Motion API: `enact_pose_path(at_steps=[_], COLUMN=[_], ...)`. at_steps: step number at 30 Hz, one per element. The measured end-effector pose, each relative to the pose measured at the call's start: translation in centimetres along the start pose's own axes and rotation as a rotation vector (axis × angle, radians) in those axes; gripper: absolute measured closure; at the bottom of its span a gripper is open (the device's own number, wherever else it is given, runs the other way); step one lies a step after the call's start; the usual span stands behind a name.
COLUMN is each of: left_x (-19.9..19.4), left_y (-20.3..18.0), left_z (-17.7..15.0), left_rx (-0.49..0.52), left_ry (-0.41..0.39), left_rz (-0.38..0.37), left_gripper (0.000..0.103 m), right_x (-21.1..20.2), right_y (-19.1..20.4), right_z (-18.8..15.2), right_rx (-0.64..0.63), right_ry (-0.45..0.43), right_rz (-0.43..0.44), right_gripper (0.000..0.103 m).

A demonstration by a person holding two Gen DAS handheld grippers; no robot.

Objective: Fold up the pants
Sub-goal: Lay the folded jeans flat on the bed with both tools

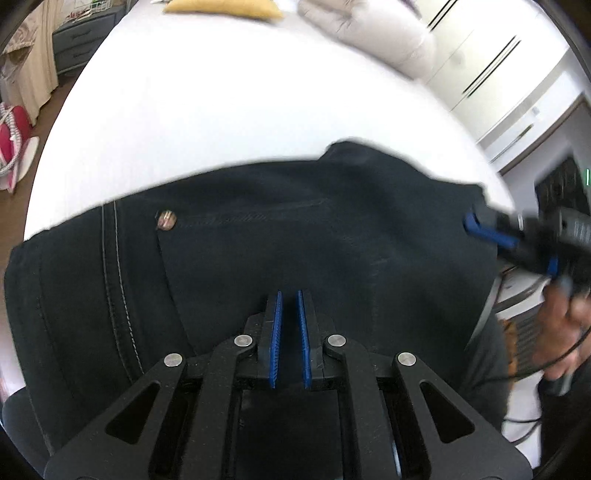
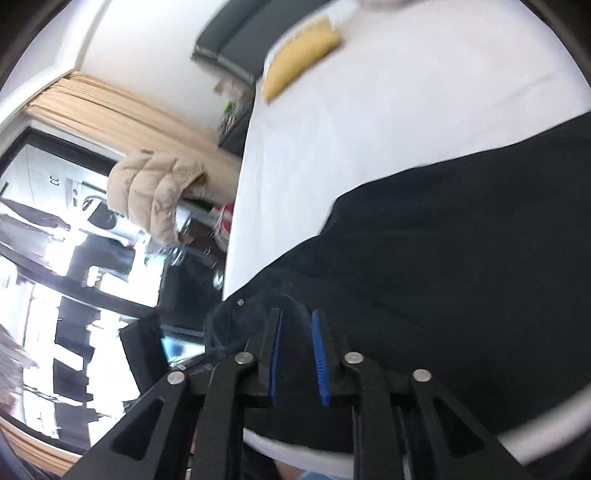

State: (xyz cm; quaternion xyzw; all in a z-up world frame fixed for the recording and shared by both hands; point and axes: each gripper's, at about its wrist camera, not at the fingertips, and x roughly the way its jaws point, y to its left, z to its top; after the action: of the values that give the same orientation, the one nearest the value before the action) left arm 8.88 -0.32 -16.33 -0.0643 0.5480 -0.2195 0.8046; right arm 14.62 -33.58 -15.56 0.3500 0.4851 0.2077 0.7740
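Note:
Dark navy pants (image 1: 280,236) lie across the near edge of a white bed (image 1: 229,110), with a metal button (image 1: 166,220) at the left. My left gripper (image 1: 290,295) hovers over the pants, its jaws a narrow gap apart, with nothing seen between them. My right gripper shows blurred in the left wrist view (image 1: 476,225), at the pants' right edge. In the right wrist view the right gripper (image 2: 297,314) sits over the pants (image 2: 443,266), near a bunched corner with a rivet (image 2: 240,302). Whether it pinches cloth is unclear.
A yellow cushion (image 1: 221,9) and a white pillow (image 1: 369,29) lie at the bed's far end. White wardrobes (image 1: 498,74) stand to the right. A grey dresser (image 1: 77,44) and beige curtain (image 2: 110,110) are to the left. A beige jacket (image 2: 159,192) hangs beside the bed.

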Motion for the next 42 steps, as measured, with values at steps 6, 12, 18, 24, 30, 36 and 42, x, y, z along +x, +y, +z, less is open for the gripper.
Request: enact_pose_path(at_steps=[6, 12, 18, 24, 30, 36, 42], left_x=[0.9, 1.4, 1.3, 1.1, 1.6, 2.0, 2.4], left_y=[2.3, 1.9, 2.6, 2.6, 1.1, 0.4, -1.0], left_z=[-1.4, -1.4, -1.7, -2.0, -1.7, -1.7, -1.6], left_rx=[-0.071, -0.06, -0.074, -0.065, -0.043, -0.025, -0.009], left_ry=[-0.027, -0.023, -0.033, -0.03, -0.018, -0.012, 0.0], left_rz=[-0.065, -0.052, -0.071, -0.054, -0.031, -0.007, 0.029], left_gripper=[0.095, 0.095, 0.095, 0.095, 0.095, 0.095, 0.095], right_x=[10.4, 11.5, 5.6, 8.4, 8.2, -4.1, -15.3], right_y=[-1.8, -8.4, -11.0, -2.7, -8.9, -19.5, -28.3], right_z=[2.5, 6.5, 9.0, 4.2, 1.0, 2.8, 7.2], right_rx=[0.017, 0.203, 0.309, 0.128, 0.303, 0.449, 0.504], right_ry=[0.233, 0.104, -0.2, -0.033, 0.007, -0.254, -0.463], right_rz=[-0.023, 0.099, -0.154, 0.068, 0.053, -0.016, -0.184], right_gripper=[0.087, 0.103, 0.099, 0.098, 0.103, 0.103, 0.103])
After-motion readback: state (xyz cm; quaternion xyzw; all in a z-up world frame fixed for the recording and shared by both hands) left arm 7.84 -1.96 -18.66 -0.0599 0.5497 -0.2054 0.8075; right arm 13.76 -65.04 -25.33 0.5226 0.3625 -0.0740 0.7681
